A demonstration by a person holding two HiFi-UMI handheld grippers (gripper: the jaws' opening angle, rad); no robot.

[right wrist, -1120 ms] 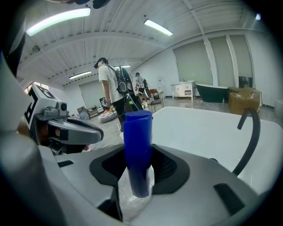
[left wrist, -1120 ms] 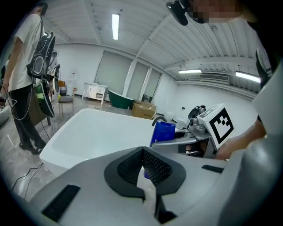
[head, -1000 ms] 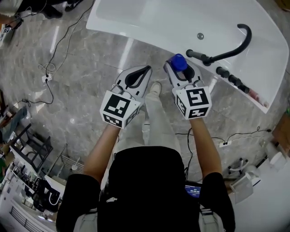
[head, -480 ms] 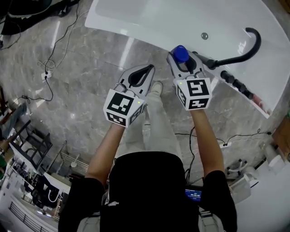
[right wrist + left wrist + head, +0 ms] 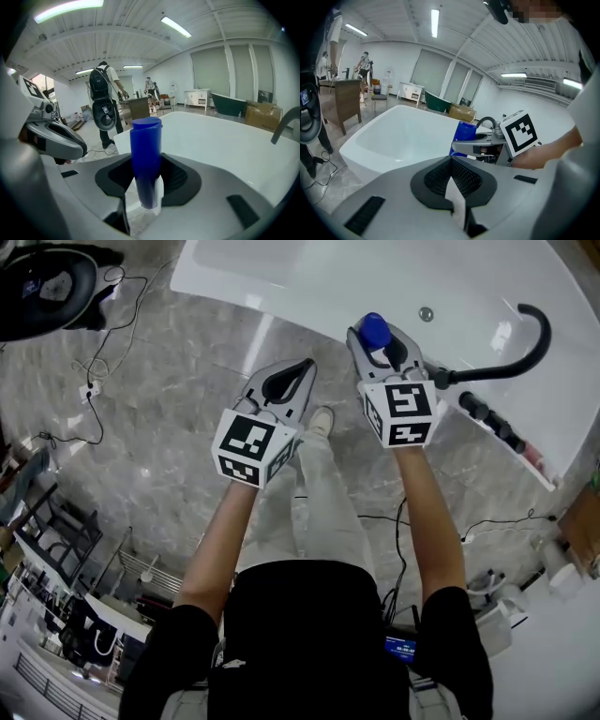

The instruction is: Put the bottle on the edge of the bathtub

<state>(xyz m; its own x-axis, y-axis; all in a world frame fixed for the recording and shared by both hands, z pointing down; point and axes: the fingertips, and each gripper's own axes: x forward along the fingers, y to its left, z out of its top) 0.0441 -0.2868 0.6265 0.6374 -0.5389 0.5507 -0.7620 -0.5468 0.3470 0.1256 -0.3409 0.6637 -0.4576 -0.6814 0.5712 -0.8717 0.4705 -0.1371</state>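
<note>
A tall blue bottle (image 5: 374, 330) stands upright between the jaws of my right gripper (image 5: 378, 341), which is shut on it. In the head view it hangs above the near rim of the white bathtub (image 5: 281, 307). The right gripper view has the bottle (image 5: 146, 154) dead centre, with the tub's white rim (image 5: 225, 140) behind it. My left gripper (image 5: 302, 367) is beside it over the marble floor, shut with nothing in it. From the left gripper view (image 5: 451, 159) I see the bottle (image 5: 463, 136) and the right gripper (image 5: 480, 146) ahead at right, and the tub (image 5: 370, 136).
A black curved faucet with hose (image 5: 525, 343) and dark knobs (image 5: 487, 413) sit on the tub's right end, with a drain (image 5: 427, 313) in the basin. Cables (image 5: 94, 390) lie on the floor at left. A person with a backpack (image 5: 103, 103) stands farther off.
Both grippers have moved forward and down toward the tub. The bottle has gone from just short of the near rim to over it. Neither grip has changed.
</note>
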